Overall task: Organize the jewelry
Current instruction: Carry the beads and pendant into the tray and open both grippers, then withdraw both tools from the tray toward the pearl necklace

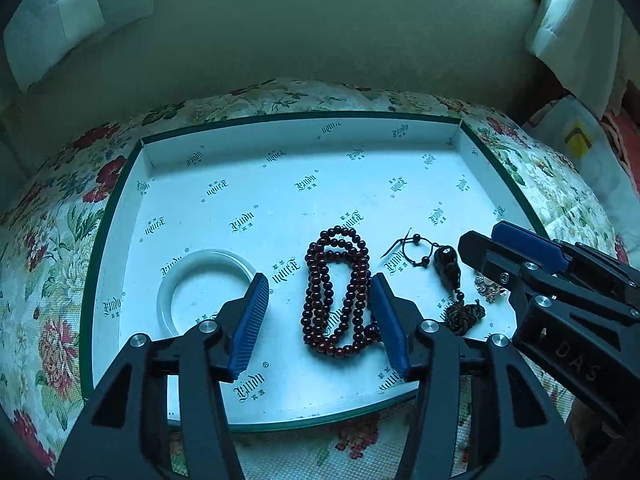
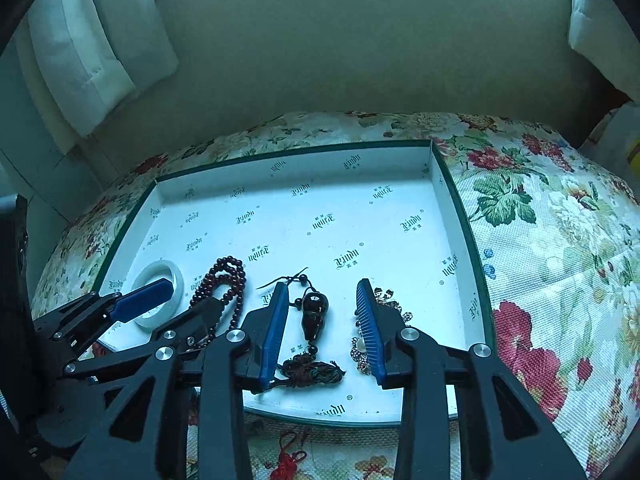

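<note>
Four pieces of jewelry lie in a row near the front edge of the shallow printed box (image 1: pixel 280 136), which rests on a floral cloth (image 2: pixel 540 240): a white bangle (image 1: pixel 172 284), a coiled dark red bead strand (image 1: pixel 336 292), a dark gourd pendant (image 2: pixel 314 314) with a knotted tassel, and a sparkly brooch-like piece (image 2: pixel 362 354).

The left claw (image 1: pixel 320 320) is spread wide and holds nothing. It hangs over the bead strand, whose long axis runs front to back, in line with the fingers; one pad seems to overlap the coil's right side, the other sits by the bangle.

The right claw (image 2: pixel 328 328) is also spread and empty, straddling the pendant, which likewise lies lengthwise between its pads, the tassel nearest the camera. The brooch sits just outside its right pad, so the right hand is much nearer to it.
</note>
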Demonstrator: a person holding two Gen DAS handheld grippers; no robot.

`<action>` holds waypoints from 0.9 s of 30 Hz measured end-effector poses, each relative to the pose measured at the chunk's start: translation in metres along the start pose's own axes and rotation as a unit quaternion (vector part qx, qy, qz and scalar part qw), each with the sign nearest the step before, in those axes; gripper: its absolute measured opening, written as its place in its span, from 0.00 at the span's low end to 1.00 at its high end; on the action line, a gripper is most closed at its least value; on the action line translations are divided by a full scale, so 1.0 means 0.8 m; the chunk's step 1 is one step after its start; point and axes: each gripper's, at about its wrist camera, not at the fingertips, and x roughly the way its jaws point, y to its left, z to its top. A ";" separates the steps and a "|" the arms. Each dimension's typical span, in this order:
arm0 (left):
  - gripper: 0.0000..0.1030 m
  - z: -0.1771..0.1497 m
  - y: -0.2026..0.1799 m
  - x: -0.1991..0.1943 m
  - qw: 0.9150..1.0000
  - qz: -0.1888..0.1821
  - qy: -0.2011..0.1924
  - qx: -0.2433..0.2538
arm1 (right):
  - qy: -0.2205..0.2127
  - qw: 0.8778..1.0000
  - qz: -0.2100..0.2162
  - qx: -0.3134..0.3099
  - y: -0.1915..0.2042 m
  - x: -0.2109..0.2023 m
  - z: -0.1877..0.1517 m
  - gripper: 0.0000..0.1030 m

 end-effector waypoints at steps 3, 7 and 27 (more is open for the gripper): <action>0.53 0.001 -0.002 -0.017 1.000 -0.003 -0.008 0.002 | -0.014 1.000 0.003 -0.001 0.003 -0.022 0.002 0.35; 0.53 -0.005 0.004 -0.044 1.000 -0.005 -0.015 -0.003 | -0.024 1.000 0.004 -0.001 0.005 -0.050 -0.005 0.35; 0.53 -0.141 0.050 -0.142 0.999 0.008 0.008 -0.050 | 0.036 0.999 0.001 -0.003 0.023 -0.108 -0.137 0.35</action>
